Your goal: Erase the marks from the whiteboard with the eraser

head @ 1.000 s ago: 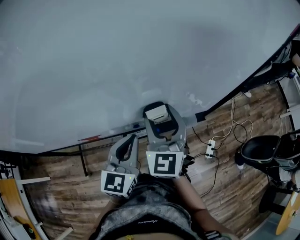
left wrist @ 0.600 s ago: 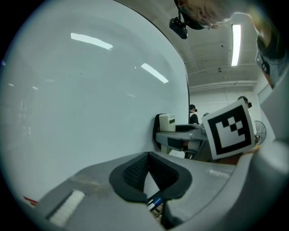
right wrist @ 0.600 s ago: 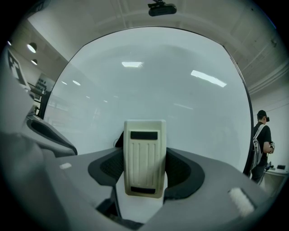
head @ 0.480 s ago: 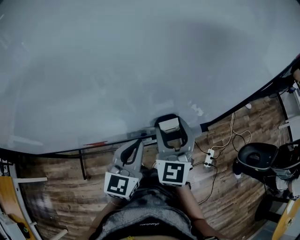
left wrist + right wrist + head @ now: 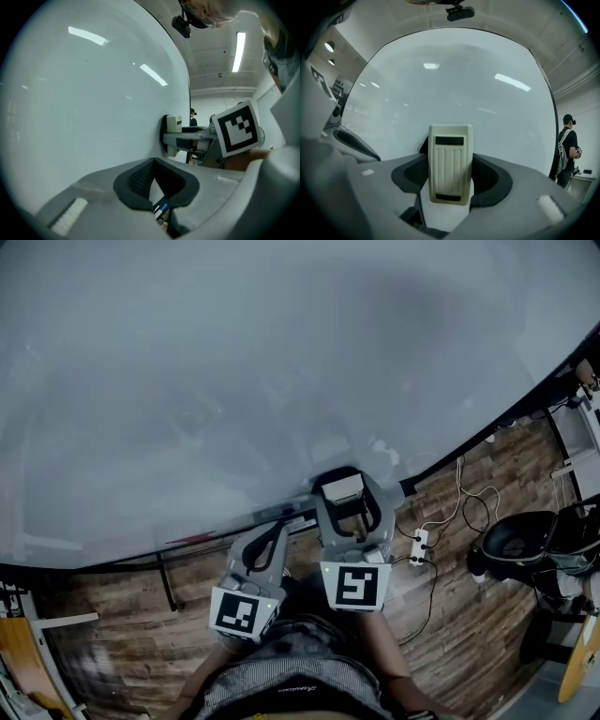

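The eraser (image 5: 450, 164) is pinched upright between the jaws of the right gripper (image 5: 450, 177), low on the whiteboard (image 5: 234, 381). To wipe well, we judge its felt should stay flat and pressed, sweeping toward the faint smudge (image 5: 384, 452) just up and to the right. Only the left gripper view shows the felt side-on, seemingly touching the board. Only the head view shows that smudge. The left gripper (image 5: 265, 542) hangs beside, jaws pressed together and empty.

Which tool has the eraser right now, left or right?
The right tool: its jaws are clamped on the cream eraser. The left tool holds nothing between its jaws.
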